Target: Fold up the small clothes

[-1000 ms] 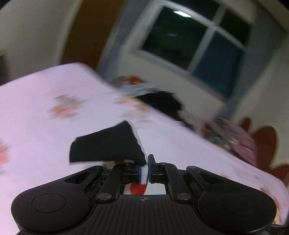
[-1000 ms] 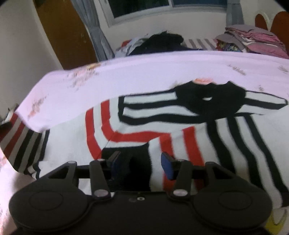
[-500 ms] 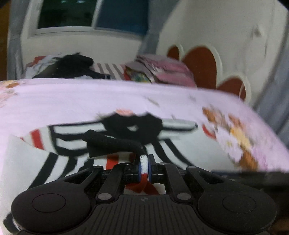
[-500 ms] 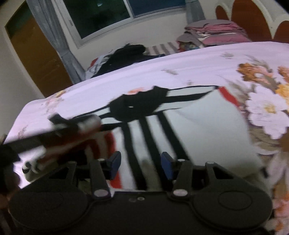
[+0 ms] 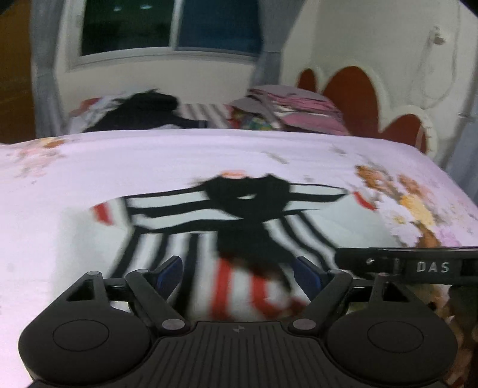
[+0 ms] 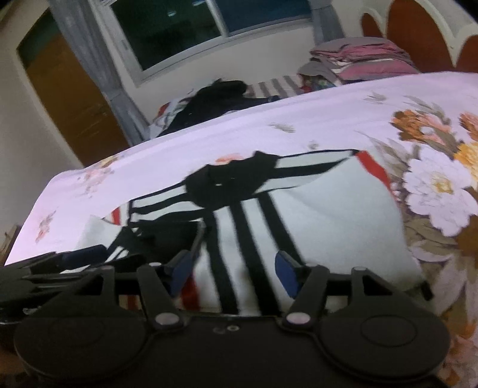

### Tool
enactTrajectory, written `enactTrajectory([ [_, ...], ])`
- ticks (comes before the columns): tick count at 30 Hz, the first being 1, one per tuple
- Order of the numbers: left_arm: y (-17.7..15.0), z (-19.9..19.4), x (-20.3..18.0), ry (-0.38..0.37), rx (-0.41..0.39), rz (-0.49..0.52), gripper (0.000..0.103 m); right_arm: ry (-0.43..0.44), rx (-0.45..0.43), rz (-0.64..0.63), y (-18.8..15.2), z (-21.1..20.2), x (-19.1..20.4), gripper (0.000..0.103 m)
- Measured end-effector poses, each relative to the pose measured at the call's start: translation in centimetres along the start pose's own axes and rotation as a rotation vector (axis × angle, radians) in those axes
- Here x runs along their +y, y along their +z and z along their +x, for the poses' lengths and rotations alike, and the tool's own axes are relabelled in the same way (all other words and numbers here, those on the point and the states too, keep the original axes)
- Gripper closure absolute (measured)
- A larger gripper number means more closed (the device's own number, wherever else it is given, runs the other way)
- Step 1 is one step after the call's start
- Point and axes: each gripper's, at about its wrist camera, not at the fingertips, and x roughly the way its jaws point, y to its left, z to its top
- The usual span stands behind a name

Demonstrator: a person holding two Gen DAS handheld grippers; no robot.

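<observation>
Shirt (image 5: 209, 215) lies flat under both grippers — fingers (image 5: 168, 270) just spread, gripping nothing.

Dim indoor light, motion blur, fisheye-bent edges, dark window (image 5: 170, 27)

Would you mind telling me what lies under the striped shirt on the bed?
The striped shirt lies flat on the pink flowered bedsheet, which shows all around it. The shirt covers whatever part of the sheet is directly beneath, so nothing else can be confirmed there.

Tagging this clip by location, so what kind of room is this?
Most likely a bedroom: a bed under a pink floral sheet, a scalloped headboard, and a stack of folded clothes beside the window.
</observation>
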Motion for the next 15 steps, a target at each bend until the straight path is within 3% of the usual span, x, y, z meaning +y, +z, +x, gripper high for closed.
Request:
enactTrajectory([
  [7, -1.6, -2.7, 5.9, 0.180, -0.012, -0.090, 0.022, 0.040, 0.041, -0.091, 0.0, 2.5, 4.3, 0.041],
  [11, -3.1, -2.6, 9.2, 0.247, 0.008, -0.206, 0.022, -0.015, 0.051, -0.159, -0.4, 4.6, 6.6, 0.041],
  [15, -4.3, -2.0, 10.8, 0.261, 0.026, -0.278, 0.022, -0.076, 0.051, -0.214, -0.8, 6.3, 7.8, 0.045],
])
